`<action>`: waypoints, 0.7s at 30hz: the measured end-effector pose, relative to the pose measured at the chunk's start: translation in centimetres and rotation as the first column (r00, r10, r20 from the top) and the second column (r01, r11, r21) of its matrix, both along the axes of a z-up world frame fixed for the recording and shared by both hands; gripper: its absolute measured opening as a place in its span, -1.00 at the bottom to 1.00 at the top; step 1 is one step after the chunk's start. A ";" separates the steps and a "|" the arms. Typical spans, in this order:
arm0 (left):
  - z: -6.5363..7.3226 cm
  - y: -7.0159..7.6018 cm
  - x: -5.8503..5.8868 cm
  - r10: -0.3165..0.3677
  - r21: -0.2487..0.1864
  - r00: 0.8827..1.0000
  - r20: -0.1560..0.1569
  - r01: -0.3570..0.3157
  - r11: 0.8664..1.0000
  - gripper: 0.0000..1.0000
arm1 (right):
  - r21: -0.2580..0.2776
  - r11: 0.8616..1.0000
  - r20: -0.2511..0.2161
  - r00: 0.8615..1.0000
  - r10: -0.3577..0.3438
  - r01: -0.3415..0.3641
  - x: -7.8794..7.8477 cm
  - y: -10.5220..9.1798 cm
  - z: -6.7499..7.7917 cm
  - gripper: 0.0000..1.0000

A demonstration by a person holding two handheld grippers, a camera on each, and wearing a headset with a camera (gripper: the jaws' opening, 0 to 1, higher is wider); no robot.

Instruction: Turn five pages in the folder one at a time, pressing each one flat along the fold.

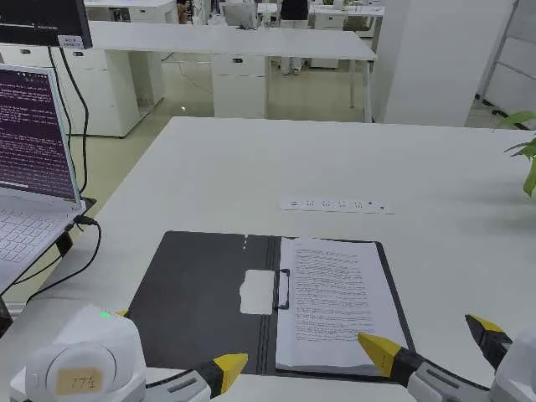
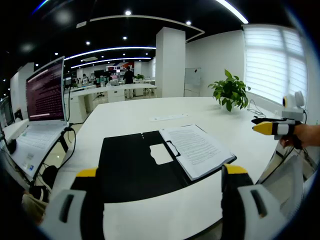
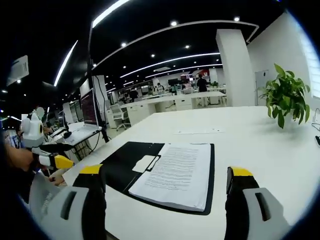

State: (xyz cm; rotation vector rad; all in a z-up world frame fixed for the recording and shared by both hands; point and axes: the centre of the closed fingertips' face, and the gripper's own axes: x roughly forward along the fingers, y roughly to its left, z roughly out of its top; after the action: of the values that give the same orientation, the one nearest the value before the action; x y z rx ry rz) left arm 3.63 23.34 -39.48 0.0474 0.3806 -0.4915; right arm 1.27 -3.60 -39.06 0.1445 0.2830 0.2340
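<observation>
The folder [image 1: 201,293] lies open and flat on the white table [image 1: 335,159], close to the near edge, its black left cover bare apart from a small white slip [image 1: 257,291] just beside the spine. A stack of printed pages [image 1: 331,297] fills the right half, held at its inner edge by a dark clip [image 1: 282,289] (the print is too small to read). The left gripper [image 1: 176,339] hovers at the folder's near left corner with its yellow-tipped jaws spread wide and nothing between them; in the left gripper view it looks out across the whole folder from off the table edge. The right gripper [image 1: 430,335] hangs at the near right corner, beside the bottom of the pages, its jaws equally wide apart and empty. Beyond the folder a white power strip [image 1: 337,204] sits flush in the tabletop. An open laptop [image 1: 29,167] stands to the left, its cable [image 1: 84,251] trailing down, and a leafy plant [image 1: 528,155] stands at the table's right edge.
</observation>
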 end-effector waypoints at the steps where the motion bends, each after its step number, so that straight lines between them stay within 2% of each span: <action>1: 0.0 0.0 0.0 0.000 0.001 1.000 -0.002 0.000 1.000 0.98 | -0.001 1.000 -0.001 1.000 0.001 -0.001 0.0 0.0 0.0 1.00; 16: -0.2 -0.1 -0.6 -0.015 0.000 1.000 -0.008 0.015 1.000 0.98 | 0.006 1.000 -0.003 1.000 -0.006 0.006 -0.7 0.0 0.2 1.00; 21: 0.2 -0.2 -0.8 -0.019 -0.002 1.000 0.004 0.019 1.000 0.98 | 0.000 1.000 0.004 1.000 -0.001 0.001 -0.9 0.2 0.3 1.00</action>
State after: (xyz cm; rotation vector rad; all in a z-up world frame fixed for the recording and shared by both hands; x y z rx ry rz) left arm 2.87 23.17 -39.30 0.0502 0.3757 -0.5108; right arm 0.33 -3.36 -38.79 0.1440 0.2791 0.2329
